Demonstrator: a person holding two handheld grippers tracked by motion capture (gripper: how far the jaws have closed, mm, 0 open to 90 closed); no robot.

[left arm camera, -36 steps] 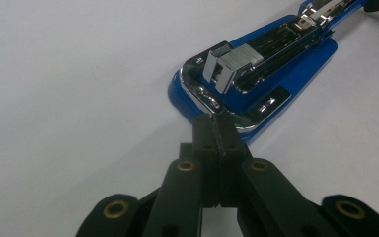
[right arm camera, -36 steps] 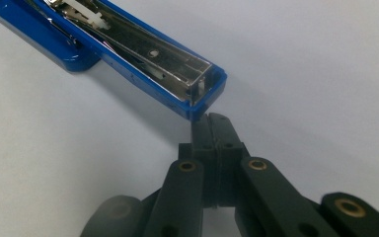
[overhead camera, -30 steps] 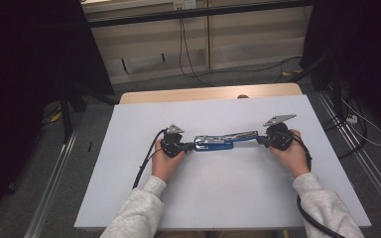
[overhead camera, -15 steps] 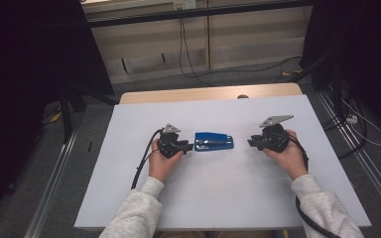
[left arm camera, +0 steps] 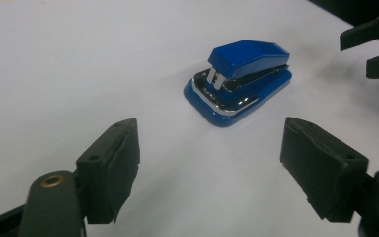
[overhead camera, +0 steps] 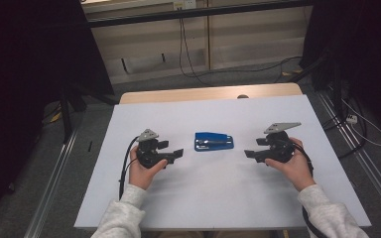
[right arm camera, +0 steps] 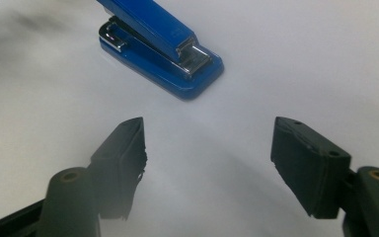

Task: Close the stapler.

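A small blue stapler (overhead camera: 214, 141) lies shut on the white tabletop (overhead camera: 203, 198), midway between my two grippers. My left gripper (overhead camera: 176, 153) is a short way to its left and points at it. Its jaws have just been opening and have nothing between them. In the left gripper view the stapler (left arm camera: 239, 84) lies beyond the spread left gripper (left arm camera: 209, 143), with the right gripper's (left arm camera: 375, 47) tips at the top right. My right gripper (overhead camera: 250, 154) is to the stapler's right. Its jaws have likewise just been opening and are empty. In the right gripper view the stapler (right arm camera: 163, 44) lies ahead of the right gripper (right arm camera: 207, 133).
The white sheet covers a wooden table whose bare far edge (overhead camera: 208, 93) shows at the back. Cables (overhead camera: 188, 59) run over the floor behind it. Metal rails (overhead camera: 49, 193) flank the table, and dark stands rise on both sides.
A second ago both grippers were shut on the stapler's two ends. They let go, opened wide and drew back, the left one farther. The stapler stays on the table.
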